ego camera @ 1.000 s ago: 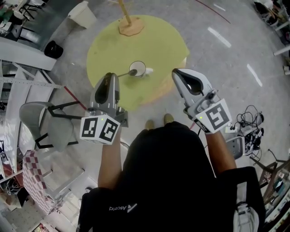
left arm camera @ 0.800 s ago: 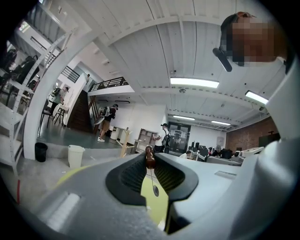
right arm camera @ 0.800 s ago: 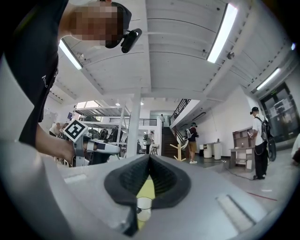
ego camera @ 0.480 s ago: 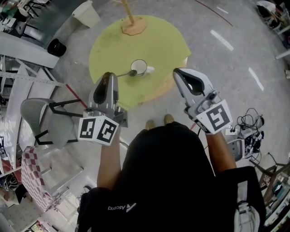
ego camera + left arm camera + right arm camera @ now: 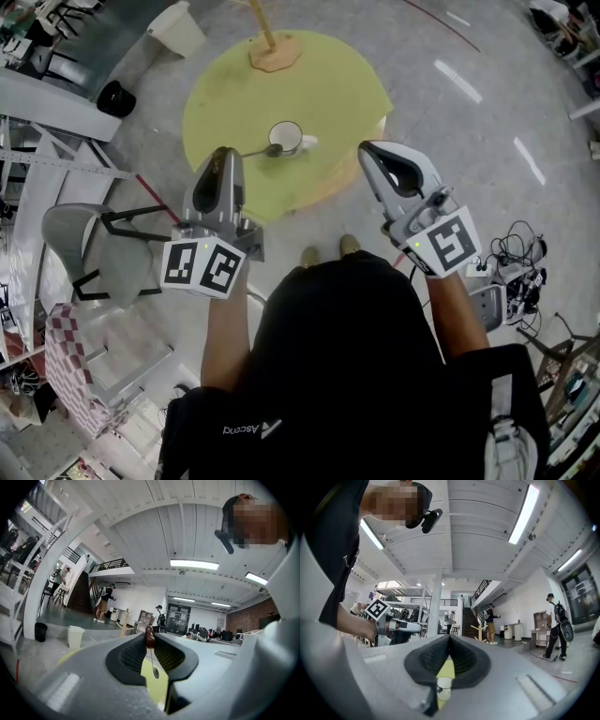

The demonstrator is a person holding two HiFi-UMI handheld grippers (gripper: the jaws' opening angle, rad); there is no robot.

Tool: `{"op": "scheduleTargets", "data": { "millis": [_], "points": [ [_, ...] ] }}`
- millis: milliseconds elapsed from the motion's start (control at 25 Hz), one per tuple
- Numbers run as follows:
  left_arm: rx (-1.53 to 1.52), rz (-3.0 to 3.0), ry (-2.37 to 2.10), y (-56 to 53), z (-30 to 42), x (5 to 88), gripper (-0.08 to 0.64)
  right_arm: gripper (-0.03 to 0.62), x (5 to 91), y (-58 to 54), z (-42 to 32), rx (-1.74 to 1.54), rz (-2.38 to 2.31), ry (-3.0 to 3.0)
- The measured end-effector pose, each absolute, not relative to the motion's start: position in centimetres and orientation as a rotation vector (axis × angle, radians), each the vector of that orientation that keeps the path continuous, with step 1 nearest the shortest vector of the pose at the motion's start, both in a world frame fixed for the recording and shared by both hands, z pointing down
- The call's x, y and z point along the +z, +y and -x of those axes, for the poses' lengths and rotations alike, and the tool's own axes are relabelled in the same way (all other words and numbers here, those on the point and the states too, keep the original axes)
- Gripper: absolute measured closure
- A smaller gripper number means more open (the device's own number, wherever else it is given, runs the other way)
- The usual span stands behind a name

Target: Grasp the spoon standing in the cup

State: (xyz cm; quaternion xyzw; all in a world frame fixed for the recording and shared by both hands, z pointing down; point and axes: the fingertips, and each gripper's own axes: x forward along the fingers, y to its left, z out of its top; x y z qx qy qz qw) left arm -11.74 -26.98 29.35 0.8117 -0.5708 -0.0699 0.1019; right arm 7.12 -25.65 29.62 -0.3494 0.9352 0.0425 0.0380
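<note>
A white cup (image 5: 286,137) stands on the round yellow table (image 5: 328,94). The metal spoon (image 5: 253,152) stretches from my left gripper (image 5: 225,155) towards the cup, its bowl just beside the rim. In the left gripper view the jaws pinch the spoon's brown handle end (image 5: 150,639), and the thin shaft and bowl hang below over the yellow top. My right gripper (image 5: 367,147) hovers right of the cup with its jaws together and nothing in them. The cup (image 5: 444,685) shows low in the gap under its jaws.
A wooden stand's base (image 5: 275,52) sits at the table's far edge. A white bin (image 5: 178,28) and a black bin (image 5: 115,98) stand on the floor at the far left, a grey chair (image 5: 94,253) at my left, and cables (image 5: 516,258) at my right.
</note>
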Motion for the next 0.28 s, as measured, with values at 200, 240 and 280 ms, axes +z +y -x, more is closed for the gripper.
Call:
{"op": "scheduleTargets", "data": {
  "millis": [200, 240, 280],
  "points": [
    [-0.208, -2.398, -1.679, -27.21, 11.56, 29.48, 0.503, 0.589, 29.32, -25.59, -7.03, 0.135, 1.053, 2.86],
    [-0.208, -2.398, -1.678, -27.25, 11.54, 29.51, 0.503, 0.589, 29.23, -25.57, -7.0, 0.136, 1.047, 2.857],
    [-0.208, -2.397, -1.677, -27.28, 11.52, 29.54, 0.503, 0.589, 29.15, -25.55, -6.97, 0.137, 1.043, 2.856]
  ]
}}
